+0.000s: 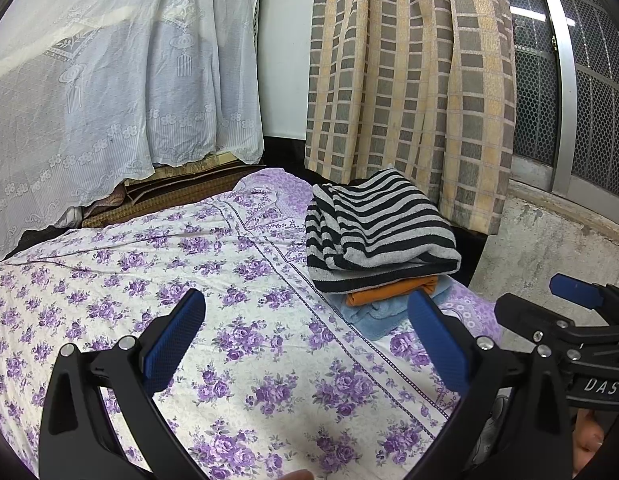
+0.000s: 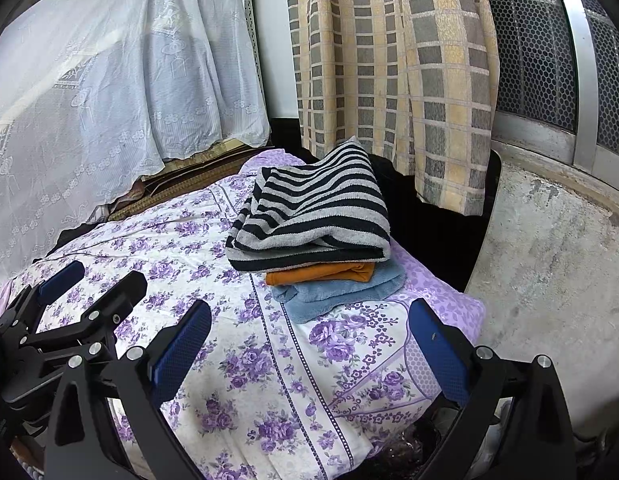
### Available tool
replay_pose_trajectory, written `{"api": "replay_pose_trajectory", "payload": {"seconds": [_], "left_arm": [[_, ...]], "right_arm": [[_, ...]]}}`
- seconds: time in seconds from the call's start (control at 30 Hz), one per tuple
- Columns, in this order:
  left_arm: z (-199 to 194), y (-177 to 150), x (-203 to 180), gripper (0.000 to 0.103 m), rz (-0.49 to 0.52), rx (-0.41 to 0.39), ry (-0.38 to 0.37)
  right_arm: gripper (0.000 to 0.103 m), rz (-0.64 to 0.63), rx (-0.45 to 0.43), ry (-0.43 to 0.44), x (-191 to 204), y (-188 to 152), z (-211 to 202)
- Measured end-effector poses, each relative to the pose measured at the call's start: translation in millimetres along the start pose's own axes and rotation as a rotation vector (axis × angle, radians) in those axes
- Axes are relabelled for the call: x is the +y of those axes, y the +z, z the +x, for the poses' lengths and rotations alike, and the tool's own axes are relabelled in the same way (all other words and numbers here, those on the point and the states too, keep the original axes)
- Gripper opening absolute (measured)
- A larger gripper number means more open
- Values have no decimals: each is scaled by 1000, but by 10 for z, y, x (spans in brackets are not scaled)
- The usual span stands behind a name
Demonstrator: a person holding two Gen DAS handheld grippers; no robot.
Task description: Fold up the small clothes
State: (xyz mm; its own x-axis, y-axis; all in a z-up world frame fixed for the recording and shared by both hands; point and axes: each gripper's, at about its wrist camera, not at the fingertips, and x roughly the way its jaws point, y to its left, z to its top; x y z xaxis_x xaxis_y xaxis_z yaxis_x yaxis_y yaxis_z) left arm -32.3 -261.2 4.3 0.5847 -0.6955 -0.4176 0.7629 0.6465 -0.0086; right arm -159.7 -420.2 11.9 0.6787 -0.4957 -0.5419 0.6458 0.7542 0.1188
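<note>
A stack of folded clothes sits at the far right of the bed: a black-and-grey striped garment on top, an orange piece under it, and a light blue towel-like piece at the bottom. My left gripper hovers open over the floral bedsheet, short of the stack, with nothing between its blue pads. My right gripper is also open and empty, just in front of the stack. Each gripper shows at the edge of the other's view.
A checked yellow-grey curtain hangs behind the stack. White lace cloth drapes at the back left over dark mats. A concrete ledge and mesh window stand at the right. The bedsheet ends near the ledge.
</note>
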Motion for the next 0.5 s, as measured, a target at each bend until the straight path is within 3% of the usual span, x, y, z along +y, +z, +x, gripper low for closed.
{"api": "replay_pose_trajectory", "payload": {"seconds": [0.5], "left_arm": [[4, 3, 0, 98, -1, 1, -2]], "right_arm": [[99, 1, 2, 3, 13, 3, 15]]}}
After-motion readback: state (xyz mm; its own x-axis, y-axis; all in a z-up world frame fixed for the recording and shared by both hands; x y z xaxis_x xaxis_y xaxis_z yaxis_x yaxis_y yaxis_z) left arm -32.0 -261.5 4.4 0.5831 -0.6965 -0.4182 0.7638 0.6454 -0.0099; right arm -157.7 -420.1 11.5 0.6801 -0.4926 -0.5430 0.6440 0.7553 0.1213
